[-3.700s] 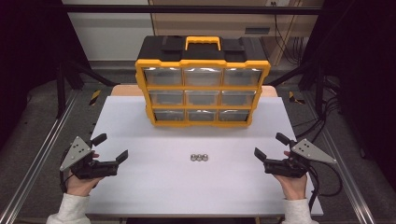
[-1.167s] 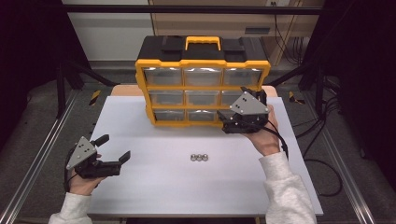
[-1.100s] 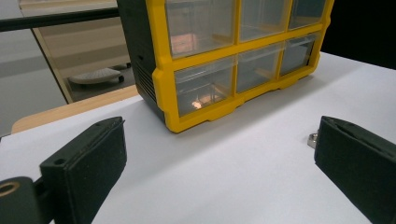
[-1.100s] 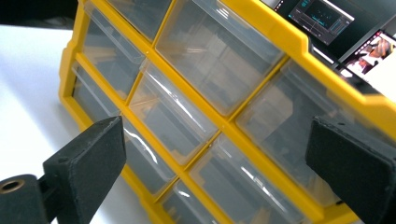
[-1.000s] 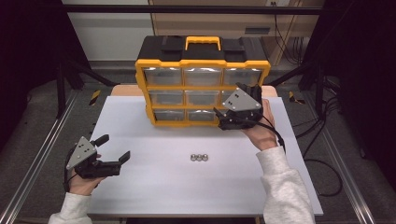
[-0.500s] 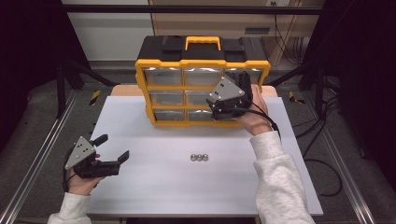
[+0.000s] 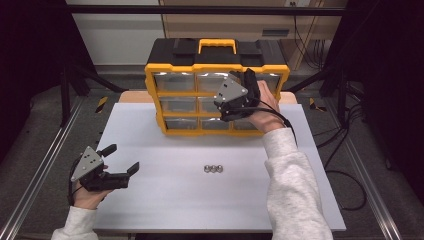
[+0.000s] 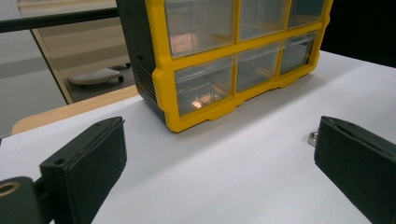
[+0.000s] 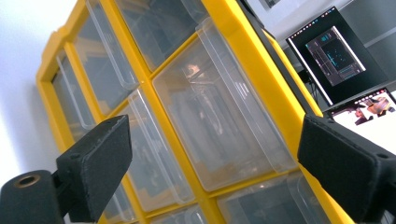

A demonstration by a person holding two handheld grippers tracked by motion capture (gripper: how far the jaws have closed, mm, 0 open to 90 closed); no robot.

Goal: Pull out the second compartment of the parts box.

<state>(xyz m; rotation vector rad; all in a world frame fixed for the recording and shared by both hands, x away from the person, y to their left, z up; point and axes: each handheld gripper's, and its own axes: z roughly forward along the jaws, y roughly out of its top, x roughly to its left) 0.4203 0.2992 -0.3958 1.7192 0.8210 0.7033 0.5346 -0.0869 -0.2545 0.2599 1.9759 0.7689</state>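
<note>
1. High view: my right gripper (image 7: 226, 111) hangs spread and empty before the drawer cabinet (image 7: 216, 92) at the table's far side.
2. No drawer is pulled yet.
3. Left gripper (image 7: 120, 162) rests spread, empty.

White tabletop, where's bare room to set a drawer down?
Free: the white tabletop between the left gripper and the three nuts, and the strip between the nuts and the drawer cabinet. Crowded: the cabinet's front, where the right gripper hovers.
</note>
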